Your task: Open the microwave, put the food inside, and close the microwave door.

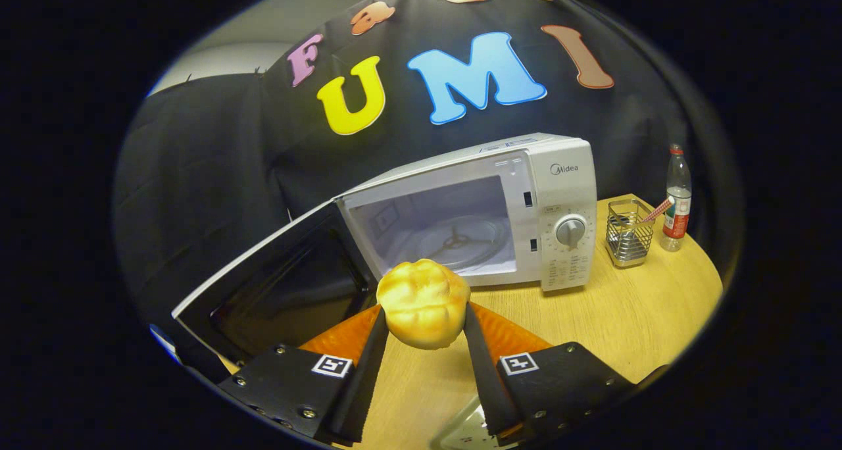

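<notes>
My fingers (424, 318) press on the bun (423, 303) from both sides, and it sits just ahead of the microwave (473, 206) mouth. The door (276, 285) is swung wide to my left, so the cavity with its bare glass plate (460, 239) lies open in front. The door's edge hems in my left side. To the right, the control panel (569, 239), a wire holder (629, 231) and a bottle (676, 200) stand on the surface (625, 318); nearer me the wood is bare.

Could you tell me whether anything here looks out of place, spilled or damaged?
Nothing stands out. The microwave stands with its door swung open, cavity bare. The gripper is shut on the bread roll, intact, just ahead of the opening. The wire holder and bottle stand upright.
</notes>
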`<state>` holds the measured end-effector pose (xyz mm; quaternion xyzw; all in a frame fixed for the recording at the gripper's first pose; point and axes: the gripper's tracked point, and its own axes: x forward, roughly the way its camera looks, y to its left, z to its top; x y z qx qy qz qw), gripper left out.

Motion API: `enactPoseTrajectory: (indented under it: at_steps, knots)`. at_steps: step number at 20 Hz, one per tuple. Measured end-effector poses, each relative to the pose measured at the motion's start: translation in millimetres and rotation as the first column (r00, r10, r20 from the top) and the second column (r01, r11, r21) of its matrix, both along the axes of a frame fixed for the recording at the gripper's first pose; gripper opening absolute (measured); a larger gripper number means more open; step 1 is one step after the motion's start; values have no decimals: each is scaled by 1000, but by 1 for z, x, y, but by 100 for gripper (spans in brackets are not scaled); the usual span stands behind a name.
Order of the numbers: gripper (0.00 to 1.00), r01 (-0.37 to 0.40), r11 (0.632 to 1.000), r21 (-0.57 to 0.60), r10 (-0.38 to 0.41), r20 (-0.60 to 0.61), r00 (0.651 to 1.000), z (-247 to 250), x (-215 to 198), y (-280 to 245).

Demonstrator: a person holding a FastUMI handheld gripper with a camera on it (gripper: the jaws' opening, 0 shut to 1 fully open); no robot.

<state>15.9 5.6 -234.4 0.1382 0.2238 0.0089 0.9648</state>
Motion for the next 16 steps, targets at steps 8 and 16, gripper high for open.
enactPoseTrajectory:
  at_steps: [8, 16]
  knots:
    - [67, 167, 985, 52, -171, 82, 982, -14, 103, -4]
    - [67, 293, 956, 6, -292, 114, 950, -49, 175, -15]
